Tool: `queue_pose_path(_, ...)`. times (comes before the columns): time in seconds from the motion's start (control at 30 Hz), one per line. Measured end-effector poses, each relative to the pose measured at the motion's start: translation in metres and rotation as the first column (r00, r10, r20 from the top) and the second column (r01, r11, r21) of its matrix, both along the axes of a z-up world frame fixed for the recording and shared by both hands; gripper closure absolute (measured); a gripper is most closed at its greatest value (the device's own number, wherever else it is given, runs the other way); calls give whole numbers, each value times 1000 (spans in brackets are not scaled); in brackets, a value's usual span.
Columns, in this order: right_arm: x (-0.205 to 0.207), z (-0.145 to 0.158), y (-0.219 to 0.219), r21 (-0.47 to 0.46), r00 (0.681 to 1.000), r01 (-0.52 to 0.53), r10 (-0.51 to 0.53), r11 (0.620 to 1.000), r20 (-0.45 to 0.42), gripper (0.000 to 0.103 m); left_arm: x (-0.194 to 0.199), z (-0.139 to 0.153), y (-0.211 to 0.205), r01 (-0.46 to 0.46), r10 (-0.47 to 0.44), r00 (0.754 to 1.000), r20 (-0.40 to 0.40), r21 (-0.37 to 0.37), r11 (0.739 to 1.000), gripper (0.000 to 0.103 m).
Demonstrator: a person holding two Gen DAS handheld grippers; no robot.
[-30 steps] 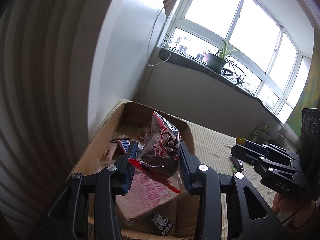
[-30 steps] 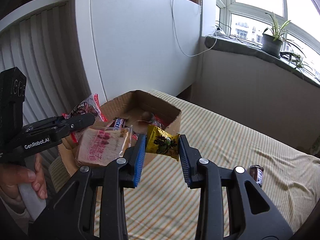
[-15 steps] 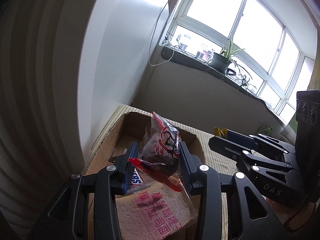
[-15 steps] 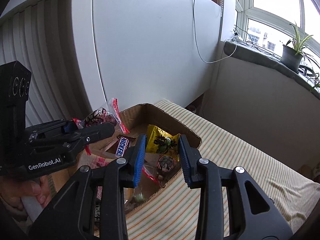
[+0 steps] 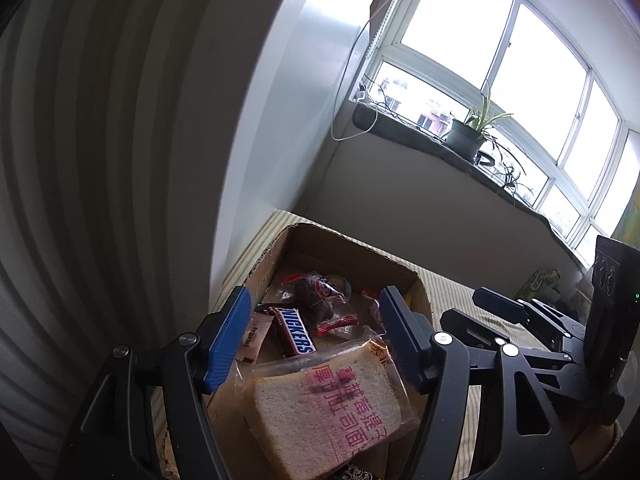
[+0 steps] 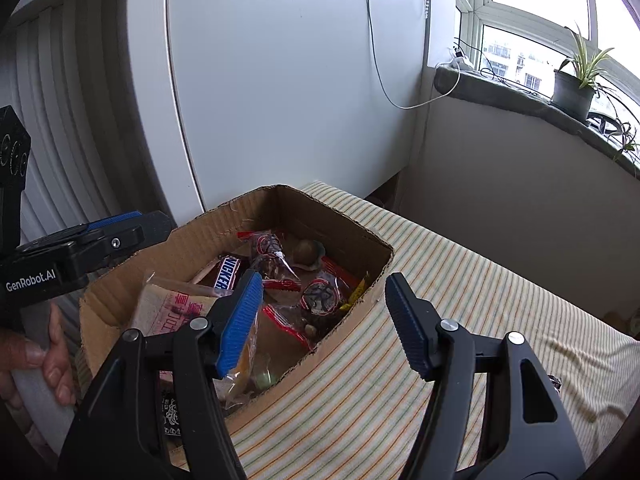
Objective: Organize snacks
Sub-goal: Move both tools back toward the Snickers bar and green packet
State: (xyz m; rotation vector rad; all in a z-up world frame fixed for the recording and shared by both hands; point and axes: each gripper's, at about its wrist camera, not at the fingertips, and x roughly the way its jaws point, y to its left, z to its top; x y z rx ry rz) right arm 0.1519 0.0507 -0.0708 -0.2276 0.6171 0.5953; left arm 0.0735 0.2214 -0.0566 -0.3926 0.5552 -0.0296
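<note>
Both tools have just been opening, nothing between the jaws now. Left tool (image 5: 314, 336) spread, over the cardboard box (image 5: 348, 246) at lower centre of its view. Right tool (image 6: 322, 322) spread, above the box's near right wall (image 6: 352, 316). Box sits on a striped cloth (image 6: 460, 280) by the white wall. Inside: Snickers bar (image 5: 295, 336), wrapped bread slice (image 5: 332, 408) in the near part, red-trimmed clear snack bags (image 6: 276, 264) mid-box, yellow packet (image 6: 357, 290) against the right wall. Hand (image 6: 32, 356) at lower left grips the left tool's handle.
</note>
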Motion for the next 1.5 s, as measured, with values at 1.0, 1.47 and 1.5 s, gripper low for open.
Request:
queue_pose_path(1.0, -60, 28, -127, 132, 984, 164, -172, 978, 50, 27, -26, 54, -132, 195, -209, 976, 60, 178, 965, 32)
queue_pose_path(1.47, -99, 19, -274, 194, 902, 416, -430, 889, 35, 21, -65, 94, -278, 361, -443, 889, 119, 413, 836, 32)
queue_pose_path(1.5, -102, 19, -279, 194, 899, 422, -437, 885, 36, 21, -69, 97, -284, 365, -454, 882, 127, 426, 828, 32)
